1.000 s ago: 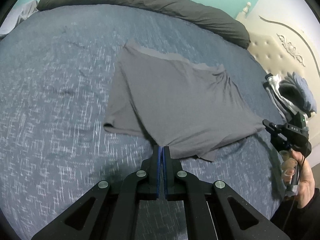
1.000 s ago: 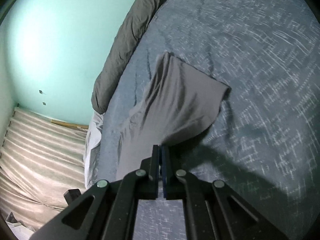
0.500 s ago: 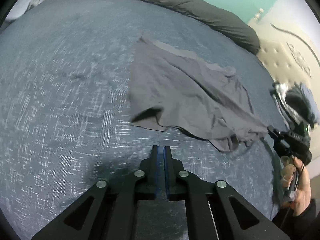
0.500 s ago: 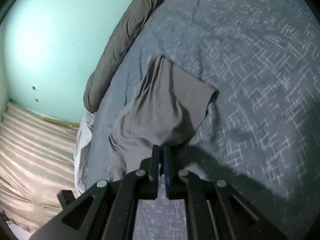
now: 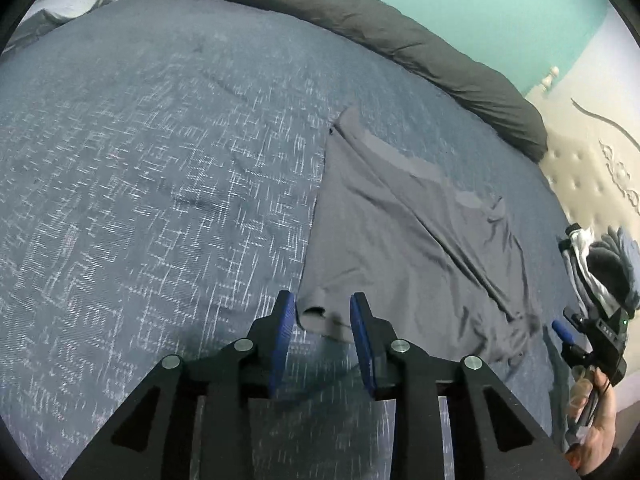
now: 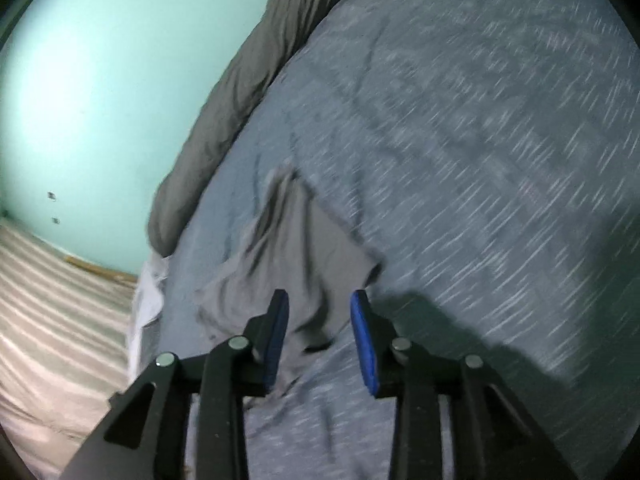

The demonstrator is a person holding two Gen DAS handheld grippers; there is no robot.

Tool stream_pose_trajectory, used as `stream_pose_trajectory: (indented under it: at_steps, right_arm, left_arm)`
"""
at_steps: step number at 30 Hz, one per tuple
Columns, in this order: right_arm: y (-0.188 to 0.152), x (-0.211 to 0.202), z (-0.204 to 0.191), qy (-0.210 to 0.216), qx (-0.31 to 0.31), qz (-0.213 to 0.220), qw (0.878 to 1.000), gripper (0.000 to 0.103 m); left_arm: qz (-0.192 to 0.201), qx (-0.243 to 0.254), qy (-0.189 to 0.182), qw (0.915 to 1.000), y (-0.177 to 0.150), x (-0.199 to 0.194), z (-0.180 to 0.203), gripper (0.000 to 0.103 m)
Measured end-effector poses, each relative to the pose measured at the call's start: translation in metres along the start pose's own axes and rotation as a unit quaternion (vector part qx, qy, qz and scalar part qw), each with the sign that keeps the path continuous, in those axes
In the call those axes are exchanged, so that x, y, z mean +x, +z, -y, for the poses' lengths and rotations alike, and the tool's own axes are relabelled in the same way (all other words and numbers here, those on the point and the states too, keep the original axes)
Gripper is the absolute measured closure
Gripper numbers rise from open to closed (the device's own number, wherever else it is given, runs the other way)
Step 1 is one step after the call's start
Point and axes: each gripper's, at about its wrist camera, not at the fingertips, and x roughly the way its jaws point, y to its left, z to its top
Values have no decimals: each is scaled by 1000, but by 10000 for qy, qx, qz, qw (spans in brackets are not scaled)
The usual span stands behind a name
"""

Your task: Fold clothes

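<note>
A grey pair of shorts (image 5: 408, 236) lies spread flat on the blue bedspread (image 5: 160, 184), waistband toward the far side. My left gripper (image 5: 322, 316) is open, its blue pads either side of the near left corner of the shorts, holding nothing. In the right wrist view the shorts (image 6: 296, 264) lie rumpled in front of my right gripper (image 6: 320, 312), which is open and empty over the near edge of the cloth. The right gripper also shows in the left wrist view (image 5: 592, 344), held by a hand at the bed's right edge.
A dark grey rolled duvet (image 5: 360, 28) runs along the far side of the bed below a teal wall (image 6: 100, 60). A cream tufted headboard (image 5: 592, 168) stands at right, with a pile of clothes (image 5: 600, 264) in front of it.
Both grippers have opened and let go of the shorts, which dropped and now lie flat on the bed. The left gripper has moved closer to the cloth's near left corner.
</note>
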Motion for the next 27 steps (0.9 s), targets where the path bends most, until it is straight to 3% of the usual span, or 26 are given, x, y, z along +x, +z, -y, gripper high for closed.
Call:
stream_pose_trajectory:
  at_steps: [2, 7, 8, 11, 12, 13, 15, 16, 21, 27]
  right_arm:
    - [4, 4, 3, -15, 3, -60, 10000, 54]
    - [4, 25, 3, -173, -64, -169, 9997, 54]
    - [6, 26, 5, -174, -55, -147, 9997, 54]
    - [8, 34, -2, -213, -282, -121, 9993, 54]
    - [9, 38, -5, -227, -412, -144, 9988, 55]
    - [9, 41, -8, -233, -509, -175, 9983, 58]
    - [7, 48, -9, -256, -664, -254, 9971, 89]
    - [7, 50, -8, -282, -661, -258, 9971, 95]
    - [11, 45, -1, -267, -504, -116, 9983, 101]
    - [23, 31, 17, -149, -154, 73, 9997, 101]
  left_arm:
    - [-63, -49, -12, 10000, 1, 7, -1, 71]
    - [-175, -159, -70, 9997, 1, 17, -4, 72]
    - [-175, -188, -106, 9996, 1, 18, -5, 76]
    - [-187, -148, -87, 9997, 1, 18, -3, 100]
    - [-185, -123, -85, 9997, 1, 17, -2, 101]
    - [-165, -90, -70, 9998, 1, 15, -2, 101]
    - [-106, -42, -52, 9999, 0, 9, -1, 101]
    - [-39, -65, -38, 10000, 1, 5, -3, 101]
    - [223, -292, 8, 9993, 7, -16, -21, 101]
    - [118, -743, -26, 9972, 4, -12, -40, 101]
